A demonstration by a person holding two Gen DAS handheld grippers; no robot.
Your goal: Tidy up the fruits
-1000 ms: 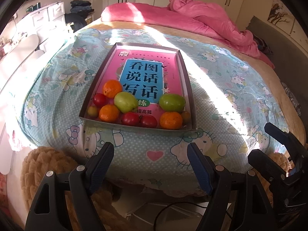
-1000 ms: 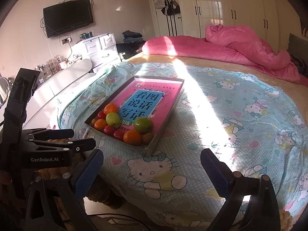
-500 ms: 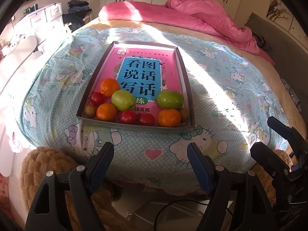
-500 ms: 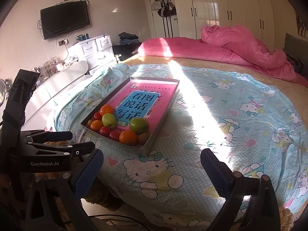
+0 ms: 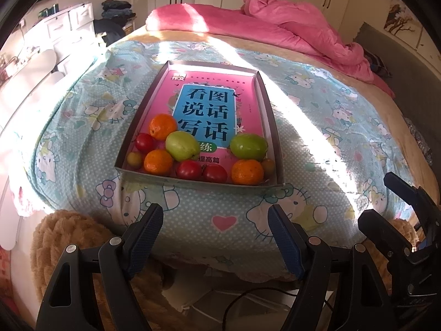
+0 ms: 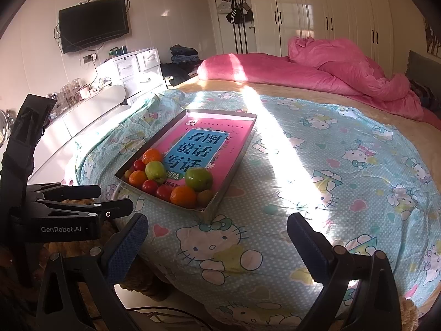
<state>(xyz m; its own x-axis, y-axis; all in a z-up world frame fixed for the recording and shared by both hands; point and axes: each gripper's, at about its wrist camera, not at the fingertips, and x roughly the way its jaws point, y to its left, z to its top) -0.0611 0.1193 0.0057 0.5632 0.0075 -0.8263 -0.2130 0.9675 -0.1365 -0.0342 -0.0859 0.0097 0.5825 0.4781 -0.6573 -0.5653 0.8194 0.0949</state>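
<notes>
A shallow grey tray (image 5: 271, 127) (image 6: 234, 165) lies on the bed with a pink book as its floor. At its near end sit three oranges (image 5: 162, 126) (image 6: 182, 196), two green fruits (image 5: 182, 145) (image 6: 199, 179), three red tomatoes (image 5: 188, 169) (image 6: 149, 185) and two small brownish fruits (image 5: 134, 159). My left gripper (image 5: 215, 234) is open and empty, off the bed's near edge, in front of the tray. My right gripper (image 6: 217, 244) is open and empty, to the right of the left one and nearer the tray's right corner.
The bed has a blue Hello Kitty sheet (image 5: 325, 149) (image 6: 344, 165) and a pink duvet (image 5: 289, 33) at the far end. A tan fluffy rug (image 5: 63, 237) lies below the bed edge. White drawers (image 6: 132, 69) and a wall TV (image 6: 93, 24) stand at left.
Both grippers have moved a little closer to the bed and tray; the tray looks larger in both views. The jaws stay open and the fruits have not moved.
</notes>
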